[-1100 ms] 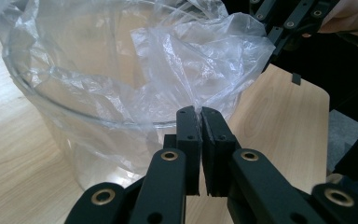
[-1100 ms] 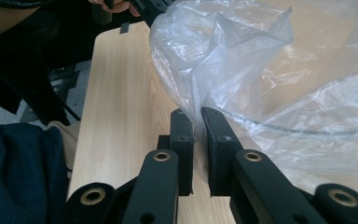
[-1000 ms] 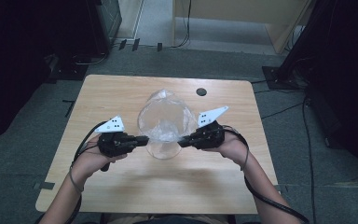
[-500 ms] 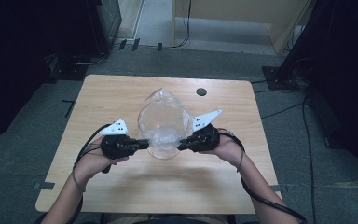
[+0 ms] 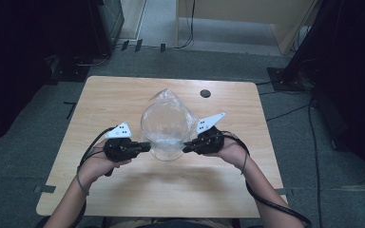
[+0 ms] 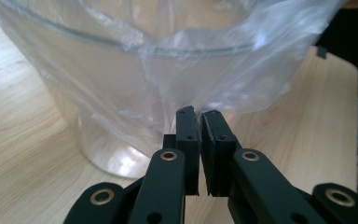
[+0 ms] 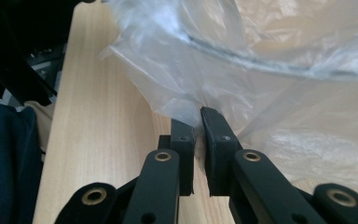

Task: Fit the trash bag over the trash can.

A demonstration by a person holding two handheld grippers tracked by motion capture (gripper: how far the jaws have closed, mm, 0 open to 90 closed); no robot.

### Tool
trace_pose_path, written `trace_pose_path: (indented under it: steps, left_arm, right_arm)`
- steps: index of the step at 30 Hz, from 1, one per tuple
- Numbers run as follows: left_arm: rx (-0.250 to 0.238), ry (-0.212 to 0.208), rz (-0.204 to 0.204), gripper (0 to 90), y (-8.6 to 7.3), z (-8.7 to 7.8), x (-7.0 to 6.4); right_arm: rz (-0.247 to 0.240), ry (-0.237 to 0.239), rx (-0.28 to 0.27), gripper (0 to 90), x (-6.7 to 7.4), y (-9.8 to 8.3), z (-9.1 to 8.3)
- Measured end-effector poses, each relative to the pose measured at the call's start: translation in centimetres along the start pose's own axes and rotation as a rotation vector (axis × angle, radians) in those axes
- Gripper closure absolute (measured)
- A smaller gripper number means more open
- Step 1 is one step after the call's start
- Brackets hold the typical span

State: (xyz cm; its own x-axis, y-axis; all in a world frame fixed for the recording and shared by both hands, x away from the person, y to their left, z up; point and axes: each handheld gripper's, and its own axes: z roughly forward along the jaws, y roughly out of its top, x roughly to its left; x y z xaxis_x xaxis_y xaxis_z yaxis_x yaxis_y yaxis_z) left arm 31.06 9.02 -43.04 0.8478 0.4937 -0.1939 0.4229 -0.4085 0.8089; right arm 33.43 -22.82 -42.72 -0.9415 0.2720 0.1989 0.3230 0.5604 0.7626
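Note:
A clear glass bowl (image 5: 167, 127) stands near the middle of the wooden table (image 5: 123, 190), with a clear plastic bag (image 5: 166, 102) draped over and around it. In the left gripper view the bag (image 6: 200, 70) hangs over the bowl's wall (image 6: 88, 130). My left gripper (image 5: 145, 146) is at the bowl's left side, shut on the bag's lower edge. My right gripper (image 5: 187, 146) is at the bowl's right side, shut on the bag's edge (image 7: 182, 105). Both pinch thin film just above the tabletop.
A small dark round hole (image 5: 205, 93) sits in the table near its far edge. Dark equipment and cables lie on the floor beyond the table. Bare wood (image 5: 171, 190) lies in front of the bowl, between the forearms.
Both grippers have come slightly nearer the person and lower, drawing the bag's edge down around the bowl. The bowl has stayed where it was.

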Motion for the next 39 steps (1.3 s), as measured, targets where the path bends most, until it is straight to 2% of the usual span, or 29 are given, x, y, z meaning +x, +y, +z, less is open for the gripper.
trace_pose_path:
  steps: [8,15,19,21,23,27,31,35,39]
  left_arm:
    - [-0.009,0.011,-0.022,86.1,-0.3,0.4,0.5]
    - [-0.011,0.023,-0.045,85.4,-0.8,0.7,1.1]
    - [-0.026,0.013,-0.067,79.6,-0.9,0.7,1.3]
    - [-0.040,0.010,-0.070,74.8,-0.8,0.3,1.3]
    - [-0.056,-0.014,-0.092,69.5,-0.7,-0.2,1.2]
    - [-0.087,-0.021,-0.055,58.9,-0.3,-1.3,0.9]
    - [-0.127,-0.028,-0.059,51.9,0.0,-2.1,1.0]
    - [-0.141,-0.014,-0.045,48.8,0.2,-2.5,1.0]
    - [-0.173,0.005,-0.041,46.1,0.5,-3.0,1.1]
  right_arm:
    - [0.010,-0.022,0.014,83.4,-0.5,-0.5,0.3]
    - [-0.010,-0.060,0.056,83.1,-0.7,-0.9,0.7]
    - [-0.017,-0.067,0.060,76.4,-0.9,-1.2,0.8]
    - [-0.023,-0.059,0.056,71.6,-0.9,-1.2,0.5]
    - [-0.031,-0.035,0.050,68.0,-0.8,-1.1,0.0]
    - [-0.053,-0.017,0.025,58.6,-0.6,-0.7,-1.3]
    - [-0.060,-0.004,0.004,50.4,-0.3,-0.2,-2.6]
    - [-0.085,-0.009,-0.010,48.8,-0.1,0.1,-3.8]
    - [-0.076,-0.035,-0.079,51.2,-0.1,0.5,-4.9]
